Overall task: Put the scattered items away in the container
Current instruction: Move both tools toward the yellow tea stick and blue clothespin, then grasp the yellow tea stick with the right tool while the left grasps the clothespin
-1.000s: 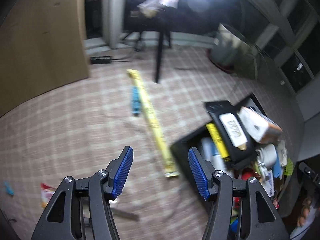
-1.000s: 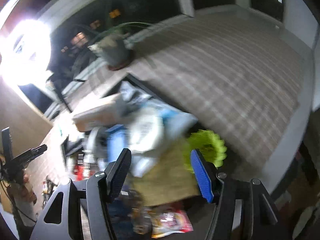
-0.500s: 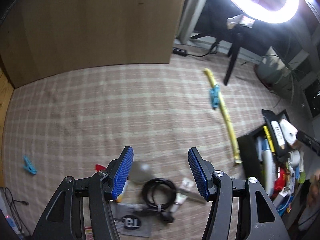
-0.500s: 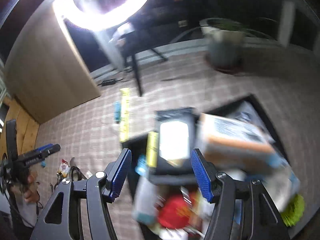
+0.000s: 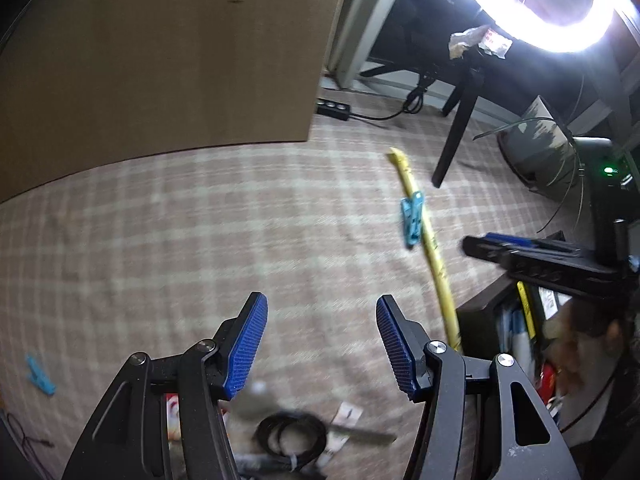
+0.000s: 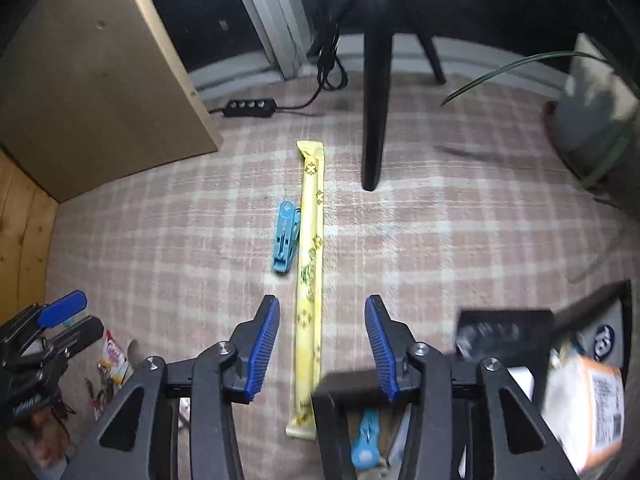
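A long yellow packet (image 6: 310,264) lies on the checked carpet with a blue clothes peg (image 6: 286,242) touching its left side. My right gripper (image 6: 322,342) is open and empty, its fingers either side of the packet's near half, above it. The black container (image 6: 520,332), full of items, is at the lower right. My left gripper (image 5: 318,344) is open and empty above a coiled black cable (image 5: 290,436) and small packets. The packet (image 5: 434,256), peg (image 5: 412,220) and container (image 5: 484,320) also show in the left wrist view.
A second blue peg (image 5: 38,374) lies at the far left. A snack packet (image 6: 114,356) lies by the left gripper. A black tripod leg (image 6: 376,116), power strip (image 6: 250,107), wooden panel (image 6: 92,76) and potted plant (image 6: 596,120) stand behind.
My right gripper has swung from over the container to over the yellow packet. My left gripper has moved slightly forward over the cable. Both stayed open.
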A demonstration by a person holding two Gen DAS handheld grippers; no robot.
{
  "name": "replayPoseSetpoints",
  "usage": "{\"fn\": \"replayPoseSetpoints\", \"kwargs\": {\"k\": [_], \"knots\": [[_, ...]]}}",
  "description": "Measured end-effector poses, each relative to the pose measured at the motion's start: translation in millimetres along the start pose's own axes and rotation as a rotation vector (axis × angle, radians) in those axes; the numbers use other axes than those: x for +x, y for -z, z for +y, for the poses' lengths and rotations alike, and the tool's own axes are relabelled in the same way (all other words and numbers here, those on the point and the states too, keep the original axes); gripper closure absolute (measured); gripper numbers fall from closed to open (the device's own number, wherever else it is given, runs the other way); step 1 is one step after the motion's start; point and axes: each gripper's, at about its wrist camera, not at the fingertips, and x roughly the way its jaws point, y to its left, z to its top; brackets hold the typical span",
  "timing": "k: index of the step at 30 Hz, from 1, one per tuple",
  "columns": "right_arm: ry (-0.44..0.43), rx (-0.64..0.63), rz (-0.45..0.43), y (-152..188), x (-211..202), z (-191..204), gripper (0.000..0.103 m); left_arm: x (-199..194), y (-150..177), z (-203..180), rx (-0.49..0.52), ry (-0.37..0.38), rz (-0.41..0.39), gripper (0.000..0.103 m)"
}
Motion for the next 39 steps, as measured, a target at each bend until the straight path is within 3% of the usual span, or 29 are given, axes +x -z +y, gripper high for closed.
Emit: {"fn": "replayPoseSetpoints", "kwargs": {"k": [7, 16, 22, 33, 39], "knots": [[-0.025, 0.009, 0.07, -17.9, 38.8, 1.0, 0.063, 33.6, -30.7, -22.2, 0.027, 0.035, 0.03, 0.042], [0.009, 0.03, 0.089, -25.4, 55.2, -14.8, 0.089, 78.6, -55.3, -47.9, 0.075, 0.04, 0.081, 0.042], [-0.092, 0.116, 0.093, -25.2, 54.9, -35.7, 0.089, 107.1, -64.6, -72.8, 0.131, 0.057, 0.112, 0.042], [-0.192, 0.233, 0.082, -20.1, 53.8, -58.0, 0.09, 135.7, -78.7, -67.4, 0.058, 0.111, 0.139, 0.045], [-0.256, 0.293, 0.084, -17.9, 53.4, -65.4, 0.09, 134.6, -76.0, -74.5, 0.104, 0.158, 0.126, 0.057]]}}
